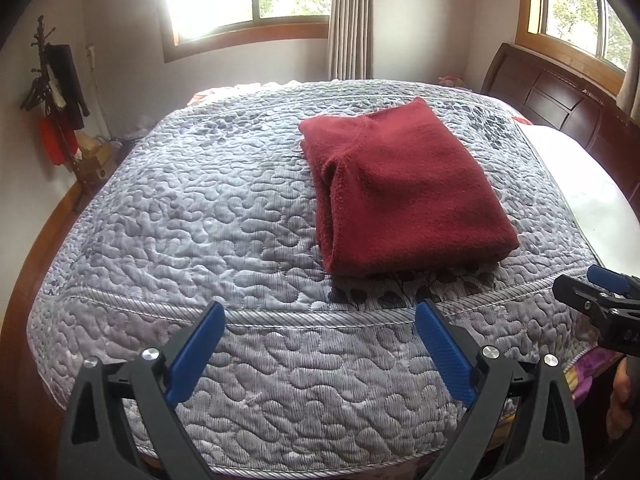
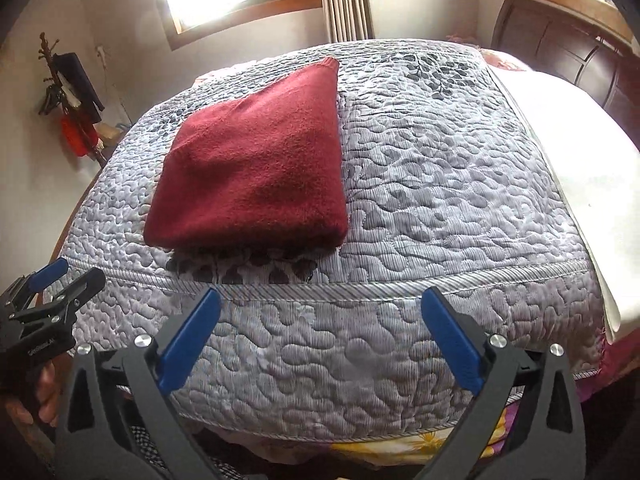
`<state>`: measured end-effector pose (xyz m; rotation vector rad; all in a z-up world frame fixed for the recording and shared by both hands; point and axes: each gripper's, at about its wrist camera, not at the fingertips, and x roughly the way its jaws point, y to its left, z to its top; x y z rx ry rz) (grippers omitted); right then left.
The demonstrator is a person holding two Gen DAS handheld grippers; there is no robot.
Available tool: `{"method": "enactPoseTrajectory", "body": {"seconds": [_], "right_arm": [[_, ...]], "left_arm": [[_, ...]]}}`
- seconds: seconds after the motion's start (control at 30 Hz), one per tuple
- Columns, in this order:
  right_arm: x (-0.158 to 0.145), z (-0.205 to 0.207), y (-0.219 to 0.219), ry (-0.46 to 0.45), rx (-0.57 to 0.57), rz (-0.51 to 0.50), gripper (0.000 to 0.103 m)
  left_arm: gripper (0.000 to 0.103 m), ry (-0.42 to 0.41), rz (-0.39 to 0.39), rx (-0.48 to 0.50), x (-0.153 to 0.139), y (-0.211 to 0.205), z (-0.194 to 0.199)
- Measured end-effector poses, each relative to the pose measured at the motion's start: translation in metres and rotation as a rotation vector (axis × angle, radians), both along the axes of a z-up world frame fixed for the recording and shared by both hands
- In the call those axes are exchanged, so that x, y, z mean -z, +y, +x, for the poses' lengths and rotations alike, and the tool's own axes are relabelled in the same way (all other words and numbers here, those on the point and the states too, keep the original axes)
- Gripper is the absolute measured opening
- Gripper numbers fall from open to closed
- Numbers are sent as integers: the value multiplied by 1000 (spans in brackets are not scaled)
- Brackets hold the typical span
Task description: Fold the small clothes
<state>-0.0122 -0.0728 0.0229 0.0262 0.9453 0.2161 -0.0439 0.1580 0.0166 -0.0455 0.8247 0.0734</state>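
A dark red fleece garment (image 1: 404, 188) lies folded into a thick rectangle on the grey quilted bedspread (image 1: 200, 216); the right wrist view shows the garment (image 2: 256, 176) left of centre. My left gripper (image 1: 320, 312) hovers open over the quilt's near border, short of the garment, nothing between its blue pads (image 1: 200, 344). My right gripper (image 2: 320, 300) is likewise open and empty above the near border, to the right of the garment. Each gripper shows at the edge of the other's view: the right gripper (image 1: 596, 296) and the left gripper (image 2: 60, 280).
A white pillow (image 1: 592, 208) lies at the bed's right side before a dark wooden headboard (image 1: 552, 96). A coat stand with dark and red items (image 1: 56, 104) stands at the left wall. Windows and a curtain (image 1: 350, 20) are behind. A hand (image 2: 44, 396) holds the left gripper.
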Motion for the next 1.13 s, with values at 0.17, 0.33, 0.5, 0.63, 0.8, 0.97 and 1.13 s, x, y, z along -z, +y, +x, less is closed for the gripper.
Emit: {"method": "enactPoseTrajectory", "body": {"seconds": [0.17,0.33,0.5,0.63,0.8,0.97,1.13], "right_arm": [[2,-2,9,-8,-1,-57,100],[5,-3,17,-10,-8,-99,100],[4,-4,24,-23,-11,-131,100],[4,-2,27,-32,-4,-154,100],[6,0,27,-44,19,-190,100],[8,3,25,-22,26,-192,100],[12,4,26,-9,25,-185,100]], "left_arm": [[97,4,12,-2,2,-3,-2],[97,23,10,-2,7,-4,-1],[97,31,12,-7,11,-4,-1],[97,35,11,-11,12,-2,-1],[97,40,13,-14,14,-1,0],[97,45,15,-14,17,0,1],[97,45,17,-13,18,0,1]]}}
